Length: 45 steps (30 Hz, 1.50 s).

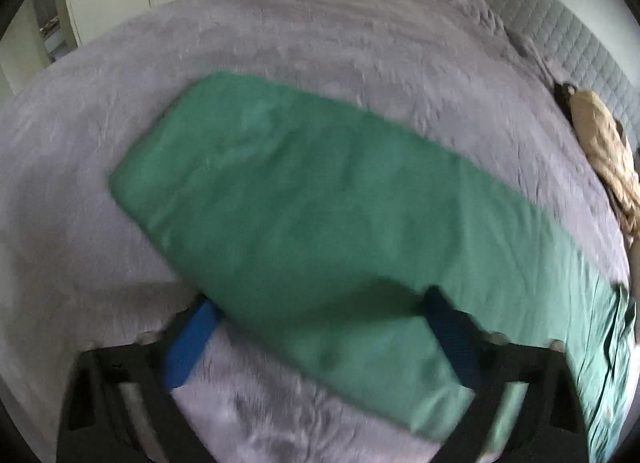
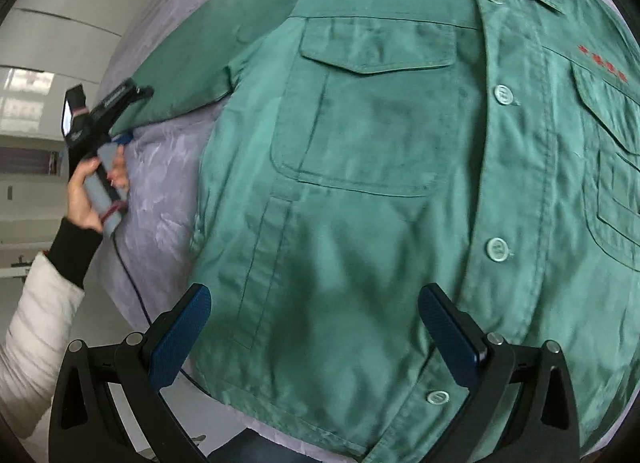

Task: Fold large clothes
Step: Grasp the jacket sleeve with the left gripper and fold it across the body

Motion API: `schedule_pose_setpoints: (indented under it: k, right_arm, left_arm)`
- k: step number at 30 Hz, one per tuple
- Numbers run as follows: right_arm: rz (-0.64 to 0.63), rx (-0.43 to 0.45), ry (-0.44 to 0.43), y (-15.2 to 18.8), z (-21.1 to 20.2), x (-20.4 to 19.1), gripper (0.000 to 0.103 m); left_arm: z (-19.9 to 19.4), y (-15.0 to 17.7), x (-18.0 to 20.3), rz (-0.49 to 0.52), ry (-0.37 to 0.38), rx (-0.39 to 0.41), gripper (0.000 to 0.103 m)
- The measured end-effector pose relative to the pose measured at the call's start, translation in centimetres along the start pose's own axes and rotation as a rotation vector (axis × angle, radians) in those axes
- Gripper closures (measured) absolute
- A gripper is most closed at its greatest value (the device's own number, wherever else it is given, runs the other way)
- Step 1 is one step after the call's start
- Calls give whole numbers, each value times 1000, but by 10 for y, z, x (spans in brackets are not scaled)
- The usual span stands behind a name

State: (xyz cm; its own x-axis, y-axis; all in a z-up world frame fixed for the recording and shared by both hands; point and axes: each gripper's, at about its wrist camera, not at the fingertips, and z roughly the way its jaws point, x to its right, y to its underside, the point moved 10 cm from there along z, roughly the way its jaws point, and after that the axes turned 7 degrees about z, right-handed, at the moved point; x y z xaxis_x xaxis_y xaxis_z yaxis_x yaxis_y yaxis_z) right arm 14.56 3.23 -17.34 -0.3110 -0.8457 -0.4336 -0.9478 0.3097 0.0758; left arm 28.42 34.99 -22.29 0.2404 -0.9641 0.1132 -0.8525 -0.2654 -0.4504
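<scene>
Right wrist view takes in the widest spread: a bed (image 2: 160, 167) under a lilac fleece cover, and on it the green work shirt (image 2: 360, 183), front up and buttoned, its hem toward the near edge and the collar farther in. One sleeve (image 1: 288, 199) stretches flat across the cover toward the bed's far side; a tan garment (image 1: 604, 151) lies bunched by the padded headboard edge.

The right gripper (image 2: 316, 331) hovers above the shirt's lower front, its tongs spread wide with nothing between the pads. The left gripper (image 1: 320, 327), held in the person's left hand (image 2: 86, 199), straddles the sleeve near its cuff end; its tongs stand spread, one blue pad on each side of the cloth, and no pinch shows yet, though blur hides the exact contact.

The step looks like picking up the sleeve to fold it over the body. To do it well, bite the cuff squarely through both layers, lift just enough to clear the fleece, and lay the sleeve straight across the chest. The right gripper would best pin the shoulder seam so the body does not drag.
</scene>
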Motion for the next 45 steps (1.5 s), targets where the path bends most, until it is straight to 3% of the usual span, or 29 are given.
schedule_pose_setpoints:
  k: [2, 4, 6, 9, 12, 17, 20, 23, 25, 27, 32, 33, 34, 35, 36, 38, 41, 43, 45]
  right_arm:
    - [-4, 0, 7, 3, 1, -2, 0]
    - [6, 3, 7, 4, 3, -1, 0]
    - [19, 8, 11, 6, 4, 2, 0]
    - [48, 18, 11, 7, 1, 16, 0]
    - [85, 34, 2, 6, -5, 28, 0]
    - [142, 99, -23, -2, -30, 51, 0]
    - [184, 154, -30, -7, -53, 75, 0]
    - [252, 202, -25, -11, -71, 107, 0]
    - [308, 221, -22, -14, -83, 132, 0]
    - [350, 233, -11, -14, -90, 155, 0]
    - [408, 229, 65, -8, -92, 202, 0]
    - [414, 230, 70, -9, -94, 209, 0]
    - [416, 234, 77, -12, -96, 213, 0]
    - [414, 242, 88, -16, -98, 216, 0]
    - [404, 254, 106, -23, -103, 217, 0]
    - [364, 280, 133, -33, -108, 215, 0]
    - [244, 331, 179, -64, -114, 194, 0]
    - [131, 362, 216, -90, -114, 167, 0]
    - [23, 391, 250, -115, -109, 138, 0]
  left_arm:
    - [1, -7, -5, -40, -3, 3, 84]
    - [-4, -14, -5, -105, 96, 15, 96]
    - [-20, -22, 5, -101, 160, 56, 96]
    - [-51, -31, 34, -13, 247, 119, 98]
    - [-96, -40, 102, 136, 373, 192, 98]
    - [-172, -23, 239, 421, 587, 255, 98]
    - [-193, 17, 329, 581, 687, 222, 98]
    - [-184, 75, 402, 729, 710, 149, 98]
    - [-159, 115, 434, 815, 675, 83, 98]
    - [-129, 143, 454, 889, 591, 33, 97]
    - [-103, 193, 439, 959, 493, -31, 97]
    - [-106, 193, 433, 960, 479, -23, 92]
    - [-105, 197, 425, 958, 471, -16, 61]
    - [-112, 193, 416, 948, 459, -5, 15]
    - [-114, 186, 408, 933, 446, 19, 2]
    - [-127, 176, 381, 912, 382, 106, 0]
    - [-125, 153, 333, 883, 218, 154, 0]
    - [-114, 139, 293, 853, 99, 163, 0]
    - [-96, 136, 259, 839, 9, 124, 0]
